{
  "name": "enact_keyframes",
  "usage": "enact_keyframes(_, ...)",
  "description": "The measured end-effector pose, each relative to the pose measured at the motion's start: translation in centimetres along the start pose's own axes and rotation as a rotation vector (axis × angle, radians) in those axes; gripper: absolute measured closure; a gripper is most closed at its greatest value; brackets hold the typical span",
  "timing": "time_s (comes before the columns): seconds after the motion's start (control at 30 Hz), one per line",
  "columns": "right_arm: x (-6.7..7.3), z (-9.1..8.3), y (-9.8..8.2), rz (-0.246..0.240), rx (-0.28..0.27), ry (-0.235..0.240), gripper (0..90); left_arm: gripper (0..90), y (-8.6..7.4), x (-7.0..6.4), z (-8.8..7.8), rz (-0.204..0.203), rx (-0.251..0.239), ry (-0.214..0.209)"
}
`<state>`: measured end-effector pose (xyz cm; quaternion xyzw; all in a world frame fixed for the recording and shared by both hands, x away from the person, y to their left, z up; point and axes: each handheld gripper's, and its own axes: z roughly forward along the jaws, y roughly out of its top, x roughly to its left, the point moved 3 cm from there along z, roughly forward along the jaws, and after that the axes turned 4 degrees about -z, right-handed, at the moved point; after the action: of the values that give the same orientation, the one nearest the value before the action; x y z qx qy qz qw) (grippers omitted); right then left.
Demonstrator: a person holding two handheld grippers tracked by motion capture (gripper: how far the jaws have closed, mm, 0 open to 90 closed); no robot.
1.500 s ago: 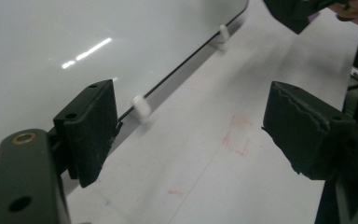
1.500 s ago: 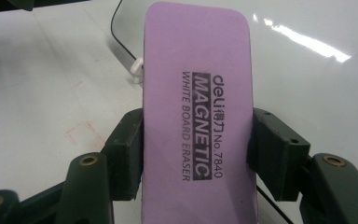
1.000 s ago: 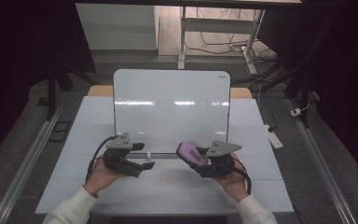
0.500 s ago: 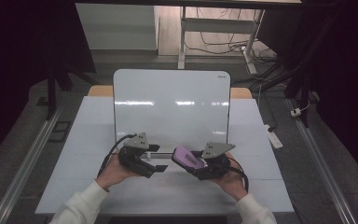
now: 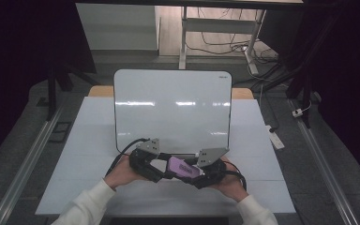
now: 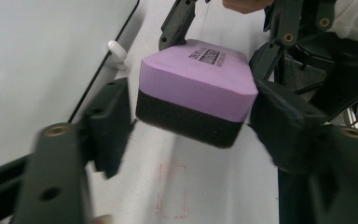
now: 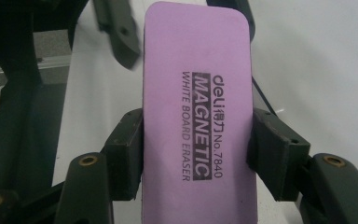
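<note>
Purple whiteboard eraser [image 5: 183, 167] sits lifted off the table, slung between the two grippers at the near middle of the table. Its long axis runs hand to hand, roughly side to side in the high view.

Right gripper [image 7: 198, 149] is clamped across the eraser's width near its own end; both pads press the purple flanks, printed face up toward the camera. The far end sticks out toward the other hand.

Left gripper [image 6: 191, 121] straddles that free end. Its jaws have just been closing, with the eraser between them. In the left gripper view the one on the right of the picture touches the corner; the other stands just beside the dark felt base, a sliver of gap showing. Not yet a firm pinch, by my reading.

So the eraser lies straight ahead of the left jaws, end-on, already held by the right. A handover looks likely; it turns on the left jaws meeting the short end squarely.

Surface: white table top [image 5: 84, 154], faint red bracket marks under the eraser. A whiteboard [image 5: 171, 110] lies flat just beyond the hands, unmarked. Dark room around, cables on the floor behind.
</note>
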<state>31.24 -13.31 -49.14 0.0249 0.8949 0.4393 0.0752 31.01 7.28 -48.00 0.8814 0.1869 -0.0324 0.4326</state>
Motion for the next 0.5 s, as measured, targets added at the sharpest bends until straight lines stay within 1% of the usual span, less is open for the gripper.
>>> enact_keyframes(0.03, 0.0, 0.0, 0.0, -0.004, 0.002, -0.001, 39.5, 36.2, 0.0, 0.0, 0.0, 0.005, 0.000, -0.002)
enact_keyframes(0.1, 0.0, 0.0, 0.0, -0.006, 0.007, 0.000, 39.5, 38.2, 0.0, -0.1, 0.0, 0.008, -0.001, -0.003)
enact_keyframes(0.2, 0.0, 0.0, -0.1, 0.014, 0.003, 0.006, 38.8, 39.5, 0.0, -0.1, 0.0, -0.003, -0.006, 0.001)
enact_keyframes(0.23, -0.1, 0.0, 0.0, 0.020, 0.001, -0.001, 37.6, 39.7, 0.0, 0.0, -0.1, -0.008, -0.013, 0.007)
enact_keyframes(0.27, -0.1, 0.0, 0.0, 0.030, -0.003, -0.019, 35.9, 39.9, 0.0, 0.1, -0.3, -0.025, -0.026, 0.009)
enact_keyframes(0.3, -0.1, -0.1, 0.1, 0.039, -0.007, -0.039, 33.4, 40.0, 0.0, 0.3, -0.5, -0.040, -0.034, 0.014)
enact_keyframes(0.33, 0.0, -0.3, 0.2, 0.042, -0.011, -0.069, 32.8, 40.1, 0.0, 0.5, -0.7, -0.066, -0.044, 0.020)
enact_keyframes(0.37, 0.1, -0.5, 0.4, 0.035, -0.012, -0.116, 32.8, 40.1, 0.0, 0.8, -1.0, -0.096, -0.052, 0.025)
enact_keyframes(0.47, 0.6, -1.1, 0.9, -0.017, -0.019, -0.245, 32.7, 40.2, 0.0, 1.7, -1.5, -0.179, -0.076, 0.045)
enact_keyframes(0.5, 0.9, -1.1, 1.1, -0.031, -0.015, -0.276, 32.8, 40.2, -0.1, 1.9, -1.6, -0.200, -0.081, 0.051)
